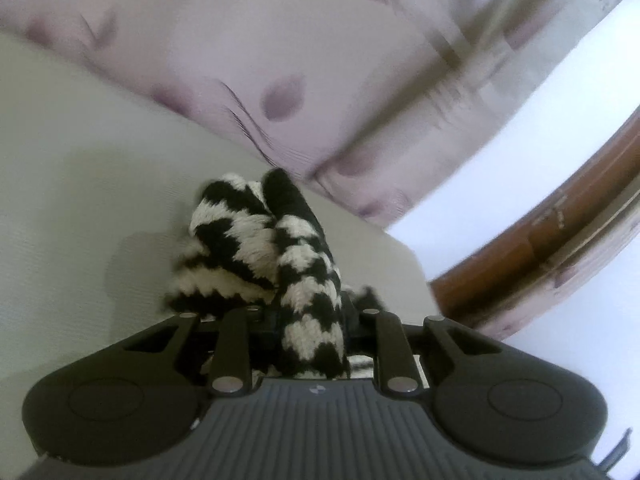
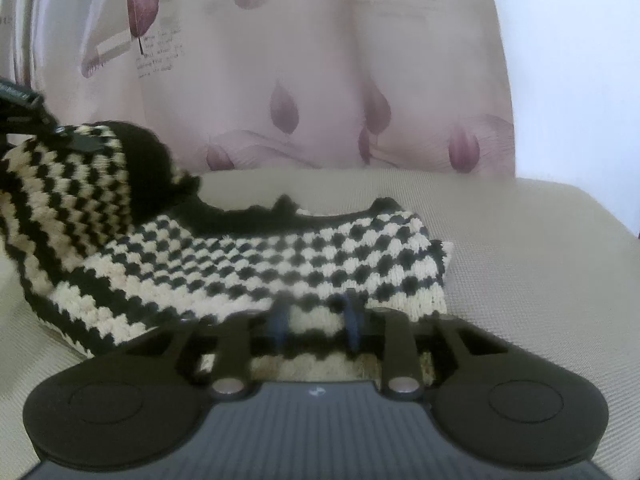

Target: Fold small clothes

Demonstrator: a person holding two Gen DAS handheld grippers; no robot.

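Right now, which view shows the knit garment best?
Right wrist: the checkered knit garment lies spread across the beige surface, black neckline visible. Left wrist shows only a bunched fold rising from the left hand-held gripper.

Both pictures are soft and a little dim, with pale daylight. The curtain (image 1: 240, 40) looks smeared and blurry in the left view. The white wall (image 2: 568, 60) glows very bright. The knitted garment (image 1: 256, 240) drops a faint shadow on the desk (image 1: 80, 200). Edges bend round, and the top corners go black.
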